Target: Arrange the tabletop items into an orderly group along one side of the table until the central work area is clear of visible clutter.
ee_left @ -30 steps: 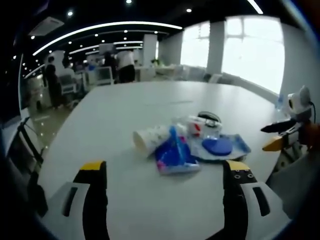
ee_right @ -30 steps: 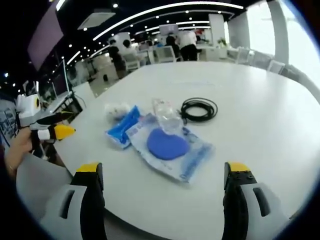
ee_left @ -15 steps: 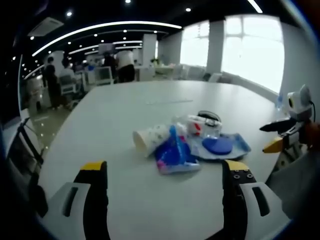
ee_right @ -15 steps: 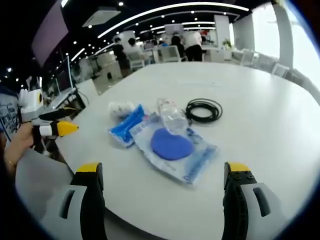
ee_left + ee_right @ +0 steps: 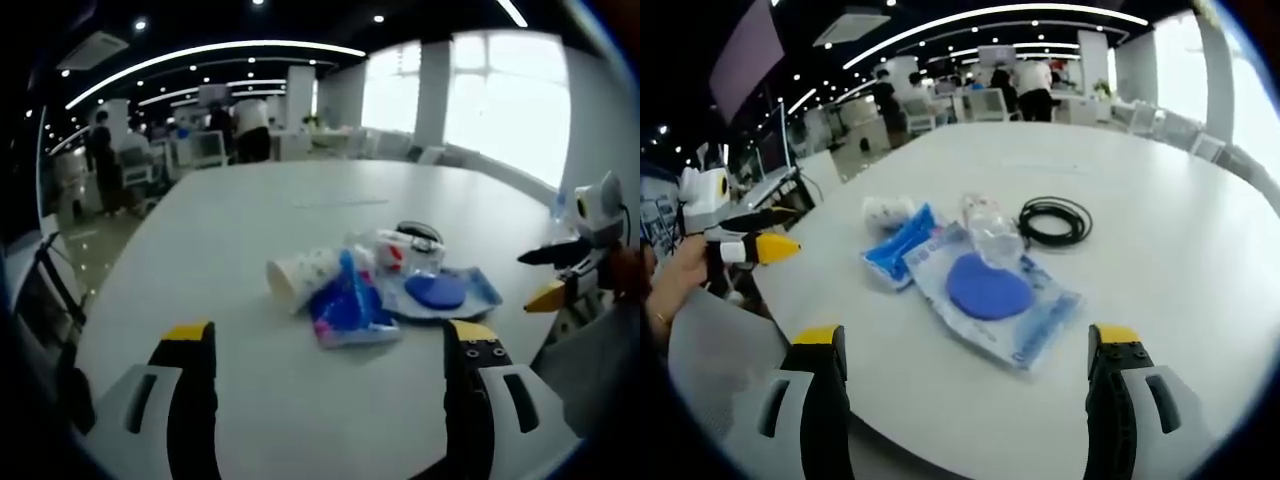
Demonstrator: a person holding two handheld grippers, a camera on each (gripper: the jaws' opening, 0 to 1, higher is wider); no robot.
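Clutter near one edge of a smooth white table. A crinkled clear bottle, label blurred, lies partly over a glossy pouch showing a blue disc. Beside them are a blue packet, a tipped paper cup and a coiled black cable. Left gripper and right gripper: jaws apart, empty, short of the pile.

Daylight from the large windows blows out to white glare, while curved ceiling light strips and spot lamps light the dim background. The white table reflects evenly, with soft shadows. Both views are slightly blurred; fisheye distortion bends edges.
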